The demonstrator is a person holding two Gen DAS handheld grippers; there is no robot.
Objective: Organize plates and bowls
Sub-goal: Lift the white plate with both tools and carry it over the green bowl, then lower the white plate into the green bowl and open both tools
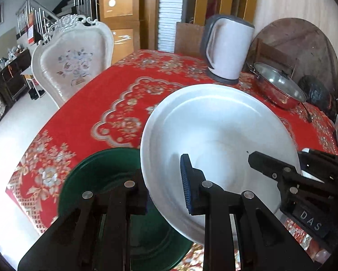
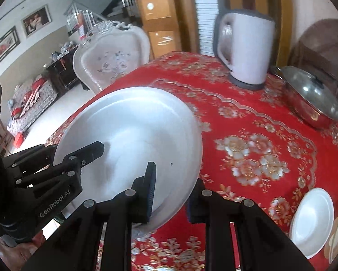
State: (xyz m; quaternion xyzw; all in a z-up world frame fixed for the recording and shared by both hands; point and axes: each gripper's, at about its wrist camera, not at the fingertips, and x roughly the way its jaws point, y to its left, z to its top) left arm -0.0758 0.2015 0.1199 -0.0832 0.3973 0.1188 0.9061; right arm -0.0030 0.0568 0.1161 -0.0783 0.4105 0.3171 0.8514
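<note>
The large white plate (image 1: 214,140) is held clear of the tabletop (image 1: 114,103) by both claws. The left claw (image 1: 166,187) is pinched on the plate's left rim; the right claw (image 2: 171,194) is pinched on its right rim. One finger of each claw lies over the upper face and the other is tucked beneath, so the plate spans the gap between the two hands, tilted slightly.

A dark green plate (image 1: 96,180) lies directly below the left claw, near the tabletop's near edge, partly covered by the white plate's rim. A small white plate (image 2: 313,221) lies at the near right edge, closer to the right claw.

The kettle (image 1: 227,49) and the lidded pot (image 1: 279,85) stand toward the far edge, well apart from the carried plate.

The coming move probably turns on which plate the white one is to be set beside or under.
</note>
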